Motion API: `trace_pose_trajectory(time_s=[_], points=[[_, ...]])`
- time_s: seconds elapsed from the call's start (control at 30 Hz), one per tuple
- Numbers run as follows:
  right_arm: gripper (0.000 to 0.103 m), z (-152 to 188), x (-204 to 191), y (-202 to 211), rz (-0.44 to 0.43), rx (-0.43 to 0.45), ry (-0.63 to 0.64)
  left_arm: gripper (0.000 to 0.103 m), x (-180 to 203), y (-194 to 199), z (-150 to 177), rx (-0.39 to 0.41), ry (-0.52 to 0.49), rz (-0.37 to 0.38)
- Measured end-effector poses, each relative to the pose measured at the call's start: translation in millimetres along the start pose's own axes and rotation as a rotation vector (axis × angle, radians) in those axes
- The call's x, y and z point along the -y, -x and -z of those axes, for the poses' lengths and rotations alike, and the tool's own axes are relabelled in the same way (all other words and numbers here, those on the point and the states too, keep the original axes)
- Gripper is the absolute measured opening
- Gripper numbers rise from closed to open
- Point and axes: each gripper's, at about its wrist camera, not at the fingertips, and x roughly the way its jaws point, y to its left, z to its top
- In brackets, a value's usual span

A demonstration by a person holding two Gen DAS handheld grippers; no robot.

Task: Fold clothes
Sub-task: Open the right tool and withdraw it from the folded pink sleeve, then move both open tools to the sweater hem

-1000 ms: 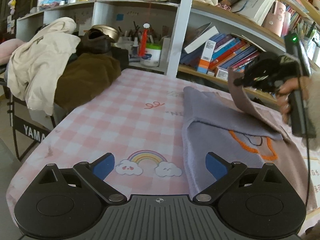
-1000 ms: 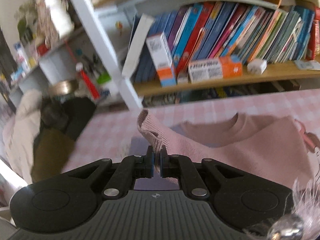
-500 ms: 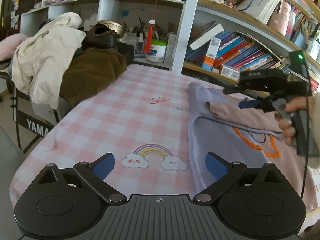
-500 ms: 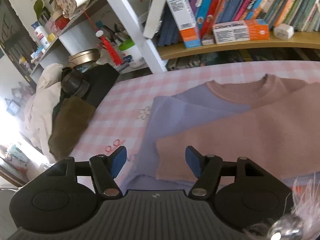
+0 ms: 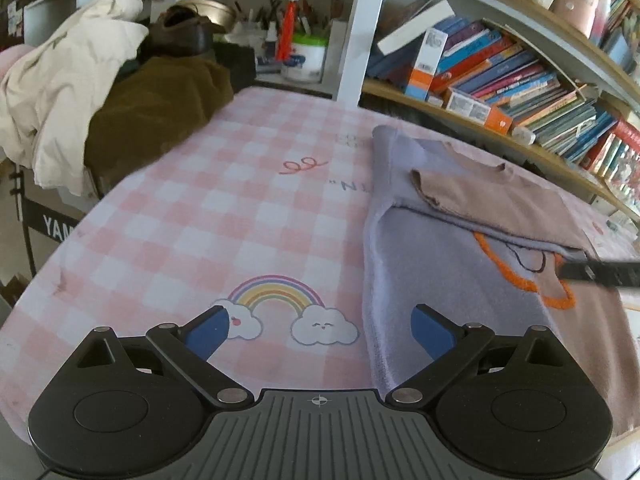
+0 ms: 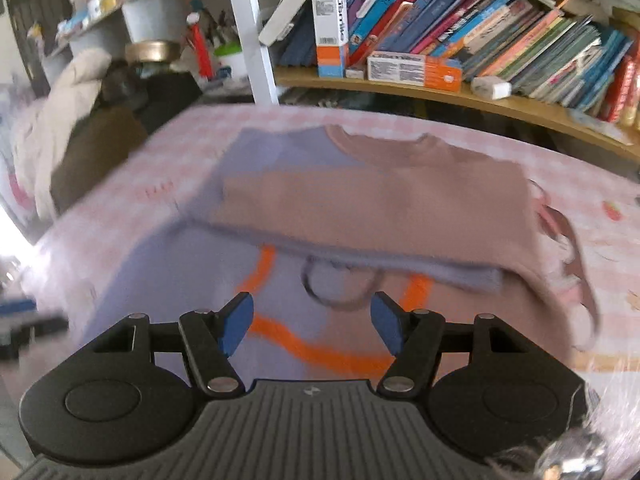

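My right gripper point(image 6: 312, 328) no longer pinches the pink sleeve point(image 5: 492, 200); its jaws now stand apart, and the sleeve lies flat across the sweater point(image 5: 448, 272). From my left gripper point(image 5: 320, 330), the right one has slid to the view's edge.

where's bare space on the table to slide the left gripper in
Bare checked tablecloth lies between the sweater and the pile of coats, around the rainbow print. The bookshelf side is crowded.
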Motion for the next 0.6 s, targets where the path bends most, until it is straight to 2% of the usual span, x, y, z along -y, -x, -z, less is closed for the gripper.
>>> trace_pose_trajectory(time_s=[0.07, 0.27, 0.5, 0.6], points=[[0.065, 14.0, 7.2, 12.3, 0.021, -0.004, -0.012, 0.099, 2.5, -3.3, -1.0, -0.013, -0.002, 0.000], [0.084, 52.7, 33.0, 44.9, 0.153, -0.006, -0.129, 0.099, 14.5, -10.3, -1.4, -0.043, -0.029, 0.007], [0.090, 81.9, 64.8, 67.8, 0.294, -0.017, -0.258, 0.102, 23.6, -14.1, -0.5, -0.074, -0.047, 0.025], [0.090, 88.5, 73.0, 70.9, 0.298, -0.025, -0.302, 0.102, 24.3, -13.8, 1.3, -0.079, -0.046, 0.009]])
